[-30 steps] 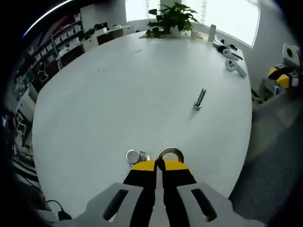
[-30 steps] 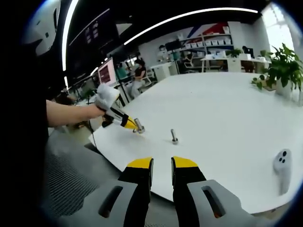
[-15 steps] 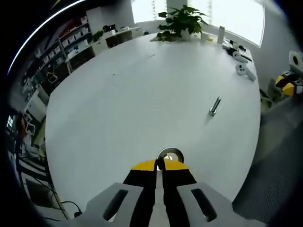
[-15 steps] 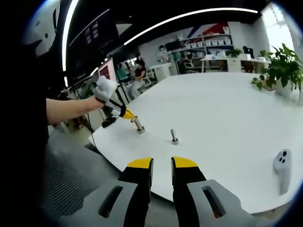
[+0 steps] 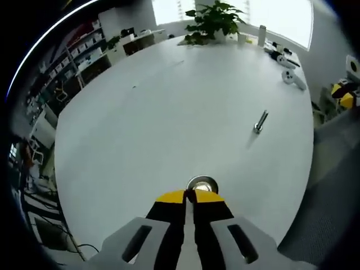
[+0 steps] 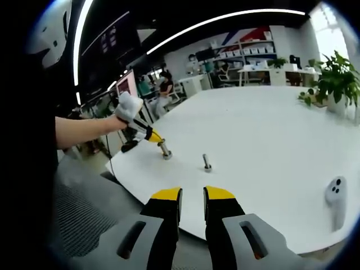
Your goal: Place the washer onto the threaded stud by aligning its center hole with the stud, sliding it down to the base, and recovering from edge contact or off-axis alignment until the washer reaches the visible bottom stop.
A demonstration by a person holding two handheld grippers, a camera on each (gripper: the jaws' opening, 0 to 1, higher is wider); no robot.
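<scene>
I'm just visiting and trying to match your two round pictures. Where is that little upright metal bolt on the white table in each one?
Left gripper view: the threaded stud stands right of centre on the white table, well beyond the washer held at the left gripper.
Right gripper view: the threaded stud stands near the middle, just above the open right gripper.
Shared landmark: the potted plant at the table's far edge.

Open-plan office, large white table [image 5: 169, 101], storage shelves [image 6: 247, 52], potted plant [image 5: 212, 17], wall monitor [image 6: 127, 84]
</scene>
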